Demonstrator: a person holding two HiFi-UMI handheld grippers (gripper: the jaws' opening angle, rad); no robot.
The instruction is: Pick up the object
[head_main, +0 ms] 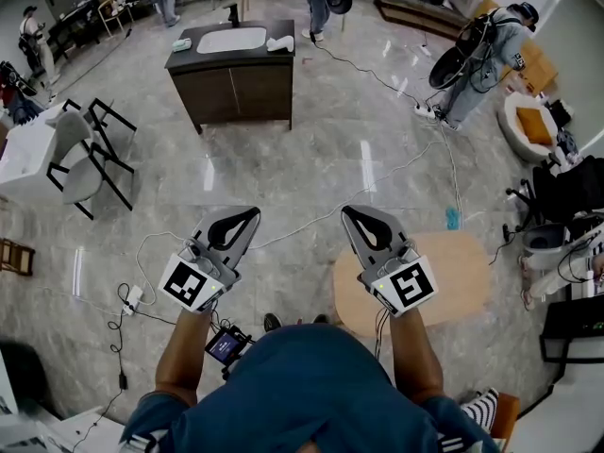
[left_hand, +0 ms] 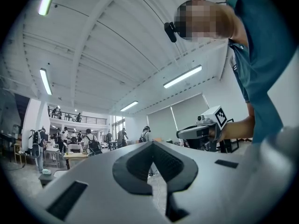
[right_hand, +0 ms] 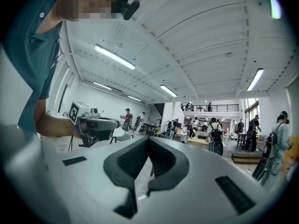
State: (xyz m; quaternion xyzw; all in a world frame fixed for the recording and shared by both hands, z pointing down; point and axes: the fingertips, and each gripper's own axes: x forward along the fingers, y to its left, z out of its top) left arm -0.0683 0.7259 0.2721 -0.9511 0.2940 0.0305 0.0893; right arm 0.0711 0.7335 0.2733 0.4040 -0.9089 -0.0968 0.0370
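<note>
While both are held level and side by side over the marble floor [head_main: 321, 159], the left gripper [head_main: 248, 216] and right gripper [head_main: 350, 214] show jaws pressed together on nothing, seemingly a ready stance before any reach. Which object is meant is unclear. The likeliest candidate is a small blue item [head_main: 452, 218] at the far rim of the round wooden table [head_main: 462, 281], just beyond the right gripper and too small to identify.

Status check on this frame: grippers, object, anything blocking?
Both empty: left gripper shut, right gripper shut. Likely target, small blue object, at round table far edge, untouched. Nothing seen blocking.
</note>
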